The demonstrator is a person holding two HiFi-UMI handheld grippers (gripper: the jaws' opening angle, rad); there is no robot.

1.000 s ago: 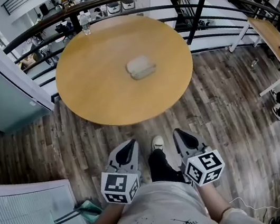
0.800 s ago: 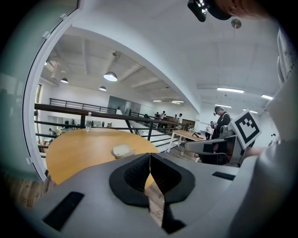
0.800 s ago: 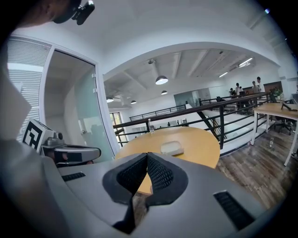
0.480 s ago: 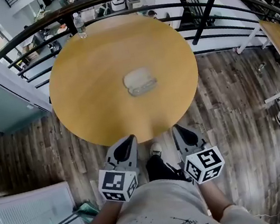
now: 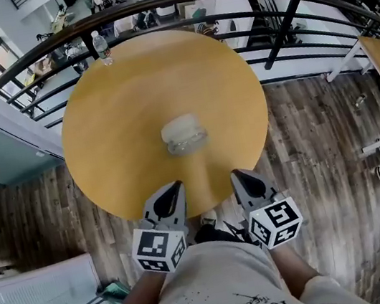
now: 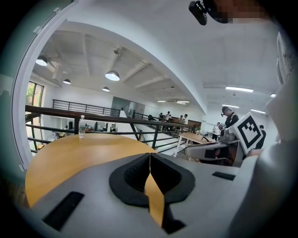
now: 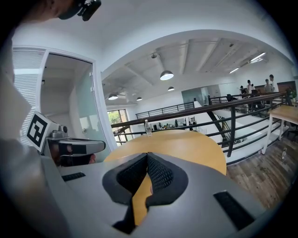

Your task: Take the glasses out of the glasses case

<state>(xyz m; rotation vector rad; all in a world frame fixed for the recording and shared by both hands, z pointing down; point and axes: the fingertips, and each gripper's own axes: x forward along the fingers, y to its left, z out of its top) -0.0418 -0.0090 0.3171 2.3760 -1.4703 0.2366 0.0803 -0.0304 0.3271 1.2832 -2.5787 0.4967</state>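
Near the middle of the round tabletop (image 5: pixel 112 125) lies the case (image 5: pixel 184 135), a pale, rounded, pebble-like shell on smooth honey-coloured wood; it is too small for me to tell how its lid sits. My left tool (image 5: pixel 173 189) and right tool (image 5: pixel 238 175) are grey plastic wedges with black ribbed pads, held side by side over the near edge of the tabletop, apart from each other and well short of the case. A clear plastic bottle (image 5: pixel 101 47) stands upright at the far rim, just before the dark metal railing (image 5: pixel 150 5), and a floor (image 5: pixel 310 133) of weathered planks runs round the tabletop. Only the head view shows the case; both gripper views look low across the wood and catch the bottle and railing beyond. Each gripper view also shows the other tool from the side, with its black-and-white marker cube. The left gripper view has my pads pressed together at the tips, with only a thin wedge of tabletop showing through lower down. The right gripper view shows the same: tips meeting, nothing between them, touching nothing.
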